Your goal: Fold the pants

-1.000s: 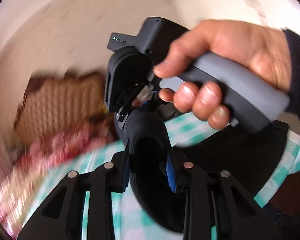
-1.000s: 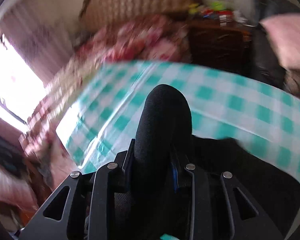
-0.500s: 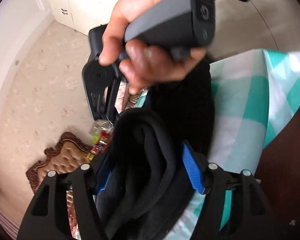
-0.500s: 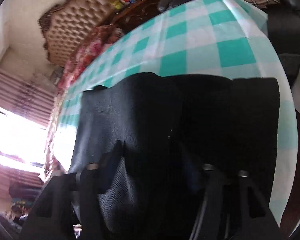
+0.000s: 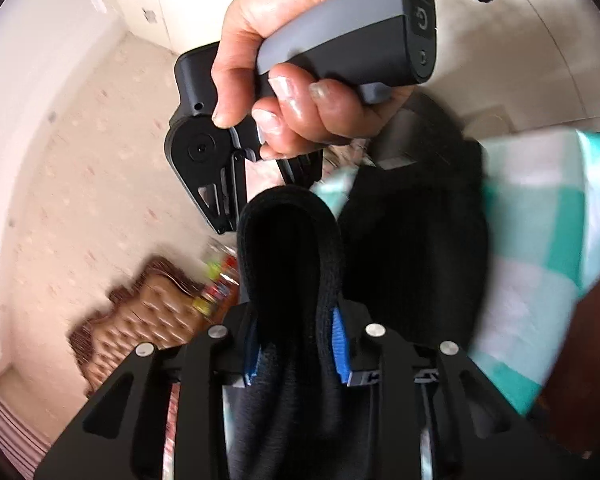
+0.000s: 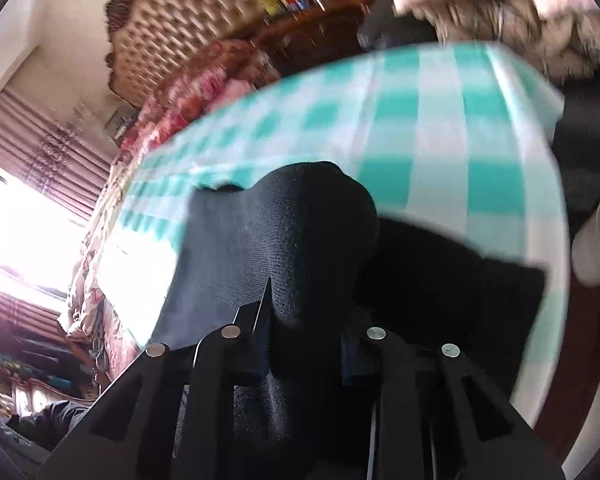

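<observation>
The black pants (image 6: 440, 280) lie partly spread on a table with a teal-and-white check cloth (image 6: 440, 120). A raised bunch of the pants (image 6: 312, 232) sits between the jaws of my right gripper (image 6: 304, 344), which are closing, and the pads press on it. In the left wrist view a thick fold of the pants (image 5: 292, 248) is between the blue pads (image 5: 339, 344) of my left gripper (image 5: 296, 352), whose jaws are also closing on it. Just above and ahead, a hand (image 5: 300, 40) holds the right gripper's body (image 5: 204, 160).
A brown tufted headboard (image 6: 180, 32) and floral bedding (image 6: 204, 92) lie beyond the table's far side. A dark cabinet with bottles (image 6: 300, 0) and a plaid blanket (image 6: 540, 12) stand behind. The cloth's edge (image 5: 560, 360) drops off at right. A bright window (image 6: 20, 232) is at left.
Half a second ago both pairs of jaws stood wide around the black fabric; now they have narrowed onto it. Both hands have shifted and the left wrist view has rolled.
</observation>
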`<state>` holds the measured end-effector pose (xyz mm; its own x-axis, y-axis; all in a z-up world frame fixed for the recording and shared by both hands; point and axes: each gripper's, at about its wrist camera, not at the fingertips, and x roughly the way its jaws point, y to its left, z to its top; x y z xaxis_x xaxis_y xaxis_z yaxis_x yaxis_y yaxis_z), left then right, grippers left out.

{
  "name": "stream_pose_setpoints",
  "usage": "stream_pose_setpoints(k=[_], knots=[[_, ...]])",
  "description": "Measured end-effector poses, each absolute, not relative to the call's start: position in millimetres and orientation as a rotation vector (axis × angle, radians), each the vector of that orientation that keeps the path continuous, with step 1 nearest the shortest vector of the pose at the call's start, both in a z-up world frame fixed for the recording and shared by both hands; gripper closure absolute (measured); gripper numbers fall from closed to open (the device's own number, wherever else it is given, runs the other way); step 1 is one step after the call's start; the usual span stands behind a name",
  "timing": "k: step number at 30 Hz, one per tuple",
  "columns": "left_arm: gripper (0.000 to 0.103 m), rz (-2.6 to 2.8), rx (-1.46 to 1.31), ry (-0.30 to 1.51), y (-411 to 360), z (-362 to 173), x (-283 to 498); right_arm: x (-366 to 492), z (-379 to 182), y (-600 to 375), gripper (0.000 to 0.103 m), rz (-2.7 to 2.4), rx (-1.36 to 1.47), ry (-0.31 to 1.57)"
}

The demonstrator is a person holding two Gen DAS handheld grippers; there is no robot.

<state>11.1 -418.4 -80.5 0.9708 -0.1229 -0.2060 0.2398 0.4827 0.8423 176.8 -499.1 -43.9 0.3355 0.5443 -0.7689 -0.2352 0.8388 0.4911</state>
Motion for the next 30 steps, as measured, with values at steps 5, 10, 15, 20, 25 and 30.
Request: stream_pose_setpoints(k=[5, 10, 15, 20, 25, 30], knots=[[0.074, -0.244, 1.099, 0.054, -445.8, -70.7, 14.3, 171.0, -23.6, -527.7, 0.077, 0.497, 0.298, 1.084], [0.074, -0.282, 1.146, 0.055, -471.6, -89.6, 16.4, 168.0, -49.6, -559.4, 0.077, 0.464, 0.329, 1.112], [0.062, -0.342, 1.203, 0.058, -492.0, -136.0, 3.1, 165.5, -95.8, -574.7, 0.074, 0.421, 0.330, 1.094], [0.025, -0.395, 1.081, 0.060, -476.1, -110.1, 1.2, 154.4, -95.9, -573.5, 0.067, 0.381, 0.303, 1.012], [0.027, -0.519, 0.770, 0.185, -398.3, -36.8, -12.5, 132.8, -53.1, -575.6, 0.054, 0.212, 0.273, 0.902], [0.058, -0.549, 0.346, 0.344, -336.7, 35.5, 95.2, 76.8, -13.4, -539.4, 0.054, 0.062, 0.250, 0.763]])
